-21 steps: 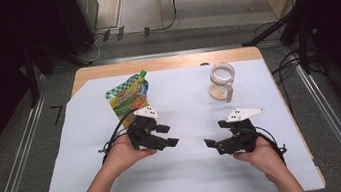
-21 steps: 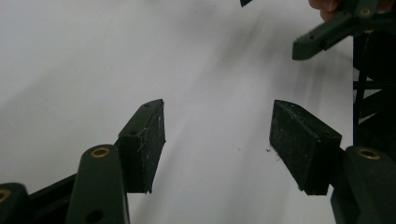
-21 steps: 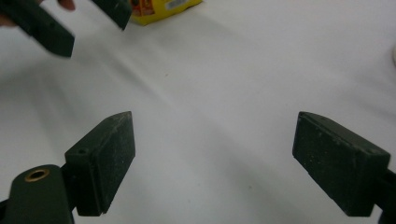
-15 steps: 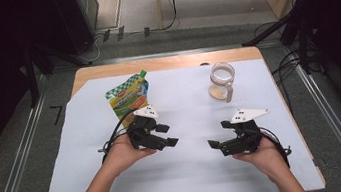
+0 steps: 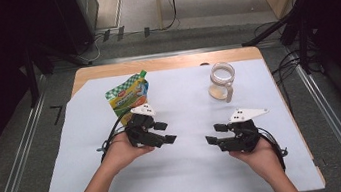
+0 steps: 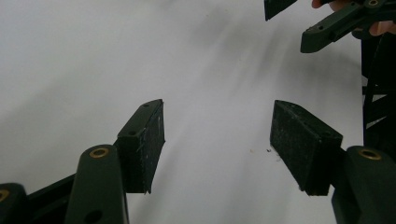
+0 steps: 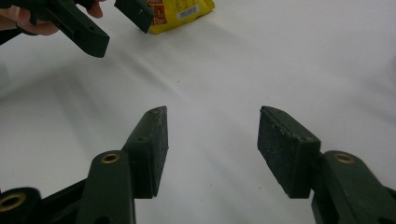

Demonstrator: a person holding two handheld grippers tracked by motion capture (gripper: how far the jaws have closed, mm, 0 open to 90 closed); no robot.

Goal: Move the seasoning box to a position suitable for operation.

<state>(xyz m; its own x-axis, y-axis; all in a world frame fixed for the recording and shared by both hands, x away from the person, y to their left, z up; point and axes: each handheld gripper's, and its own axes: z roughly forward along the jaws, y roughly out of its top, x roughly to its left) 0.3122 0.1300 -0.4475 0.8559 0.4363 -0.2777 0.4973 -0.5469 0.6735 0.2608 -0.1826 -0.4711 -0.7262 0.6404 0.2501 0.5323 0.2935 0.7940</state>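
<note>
My left gripper hovers low over the white sheet left of centre, open, with nothing between its jaws; its own view shows the open left gripper over bare sheet. My right gripper faces it from the right, also open and holding nothing; in its own view the right gripper stands over plain sheet. The two point at each other, a short gap apart. A green, yellow and orange pouch lies just behind the left gripper. A clear glass jar stands behind the right gripper.
A white sheet covers the wooden table. The right gripper's jaws show at the top right of the left gripper view. The left gripper's jaws and the pouch show at the top of the right gripper view.
</note>
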